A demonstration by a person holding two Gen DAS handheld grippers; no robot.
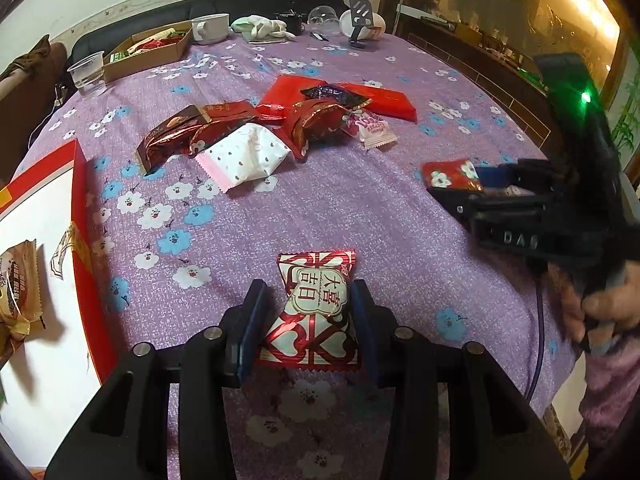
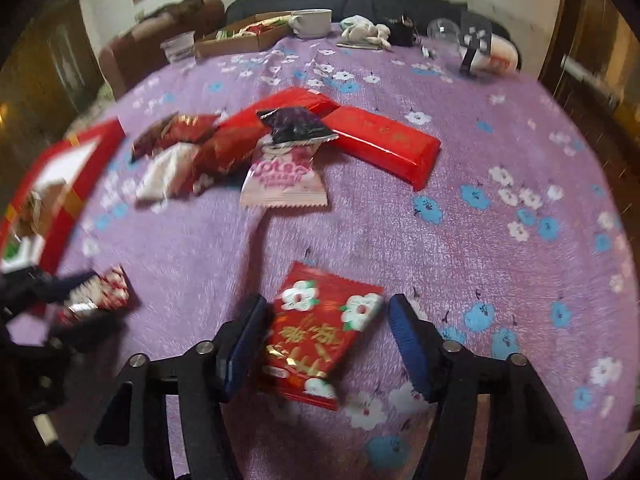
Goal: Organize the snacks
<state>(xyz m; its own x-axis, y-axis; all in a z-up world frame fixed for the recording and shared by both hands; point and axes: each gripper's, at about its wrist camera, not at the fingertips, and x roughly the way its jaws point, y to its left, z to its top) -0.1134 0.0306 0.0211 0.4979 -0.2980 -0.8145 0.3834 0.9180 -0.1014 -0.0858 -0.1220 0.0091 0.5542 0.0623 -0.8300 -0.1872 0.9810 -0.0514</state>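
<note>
My left gripper is shut on a red-and-white candy packet with Chinese characters, held above the purple floral tablecloth. My right gripper has its jaws apart around a red packet with white flowers; the left pad touches it, the right pad stands off. The right gripper also shows in the left wrist view with that packet. A pile of snack packets lies mid-table. A red box with a white inside at the left holds a brown snack.
Two long red packs and a pink packet lie in the pile. At the far edge stand a cardboard tray, a plastic cup, a white mug, a cloth and a glass bowl.
</note>
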